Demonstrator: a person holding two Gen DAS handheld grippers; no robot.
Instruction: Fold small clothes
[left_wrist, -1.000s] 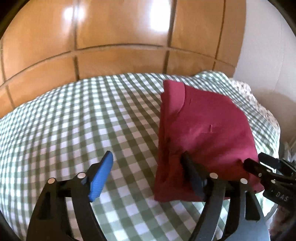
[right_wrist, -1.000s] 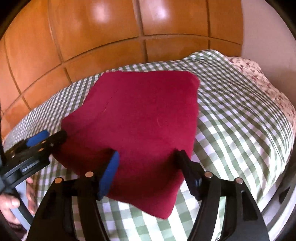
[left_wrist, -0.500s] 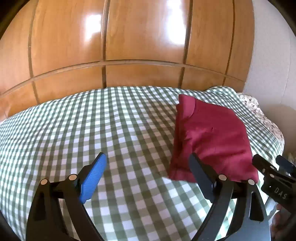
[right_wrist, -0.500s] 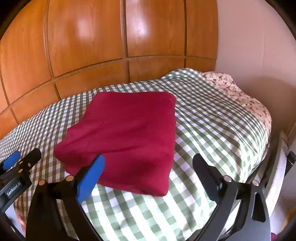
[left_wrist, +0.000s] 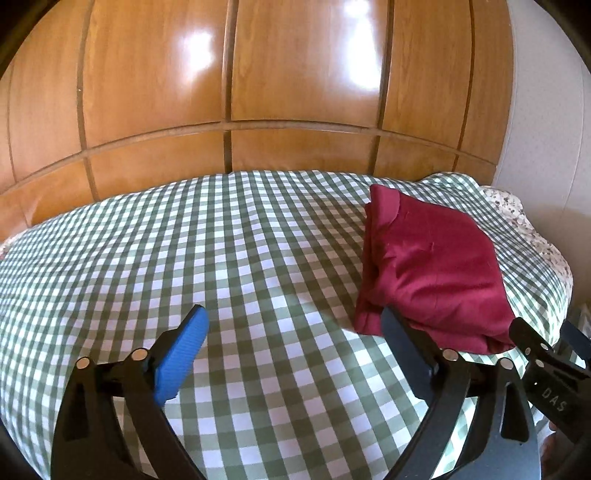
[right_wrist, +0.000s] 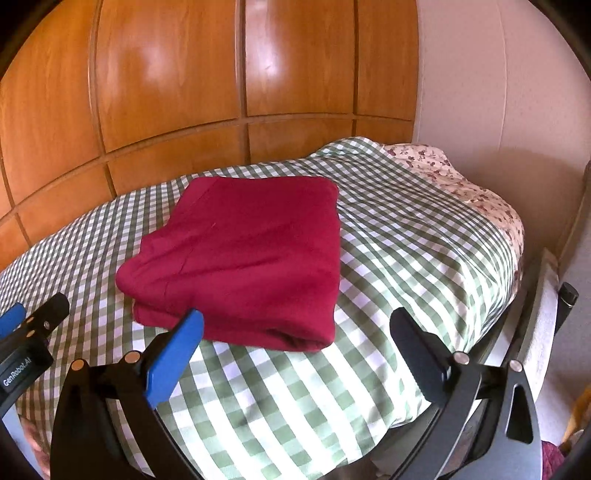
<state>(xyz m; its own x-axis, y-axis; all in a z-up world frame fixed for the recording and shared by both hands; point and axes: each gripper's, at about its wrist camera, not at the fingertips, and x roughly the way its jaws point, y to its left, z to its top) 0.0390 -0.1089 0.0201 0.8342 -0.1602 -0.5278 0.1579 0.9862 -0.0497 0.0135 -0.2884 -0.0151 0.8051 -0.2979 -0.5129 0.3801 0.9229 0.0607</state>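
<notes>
- The dark red folded cloth garment lies as a flat rectangular stack on the green-and-white checked bed cover, toward the bed's right end, near the floral pillow.
- The left hand-held gripper has its jaws spread, holding nothing; it hangs over bare cover, its right finger crossing the garment's near-left corner in view; contact cannot be confirmed.
- The right hand-held gripper is likewise spread and empty, just short of the garment's near edge.
- Handling judgement: light, soft, limp knit; layers will slide and sag if lifted by one point.
- Recommended hold: pinch all layers at the thick rounded near fold, one hand-held gripper toward each near corner.
</notes>
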